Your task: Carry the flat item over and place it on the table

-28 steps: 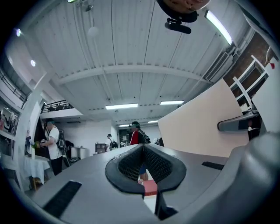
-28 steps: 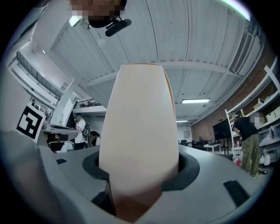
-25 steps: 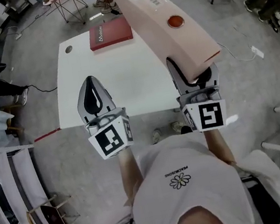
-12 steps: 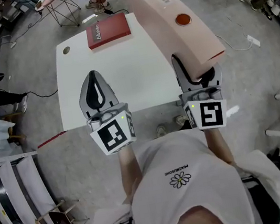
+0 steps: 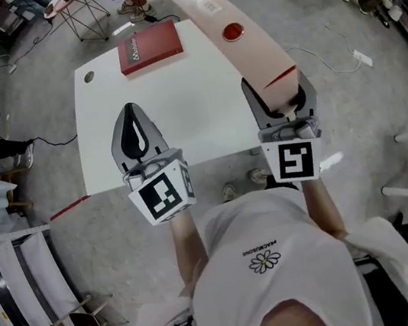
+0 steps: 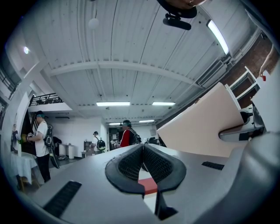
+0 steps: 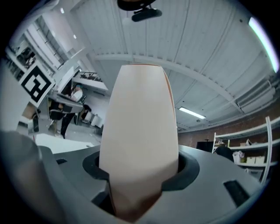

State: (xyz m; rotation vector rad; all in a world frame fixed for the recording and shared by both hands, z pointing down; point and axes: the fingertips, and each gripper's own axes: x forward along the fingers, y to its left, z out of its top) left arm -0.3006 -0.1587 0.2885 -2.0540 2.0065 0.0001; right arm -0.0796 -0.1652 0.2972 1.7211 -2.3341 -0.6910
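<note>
Grey concrete floor runs all round the white table (image 5: 182,123), and the person stands right at its near edge with both tools raised over it. From where I stand the worry is the grip: the flat item (image 5: 252,57), a long pale pink panel with a round red sticker (image 5: 232,33) on its face, is pinched only at its near end by the right gripper (image 5: 278,98), whose jaws stand wide and clamp that end between them. All the rest of it reaches away and upward over the table's right edge, unsupported. With that much length hanging off one end, I reckon it could twist or slide in the pads if the wrist tips quickly, and then the far end would drop hard onto the tabletop or miss it and go to the floor. The left gripper (image 5: 132,114) gives no help; its fingers are pressed together on nothing, hovering above the near left part of the table. A red book (image 5: 149,49) lies at the far edge, well apart from the panel, but a careless swing leftward could knock it. Set down along its present line, part of the panel would overhang the right edge and might tip off.
</note>
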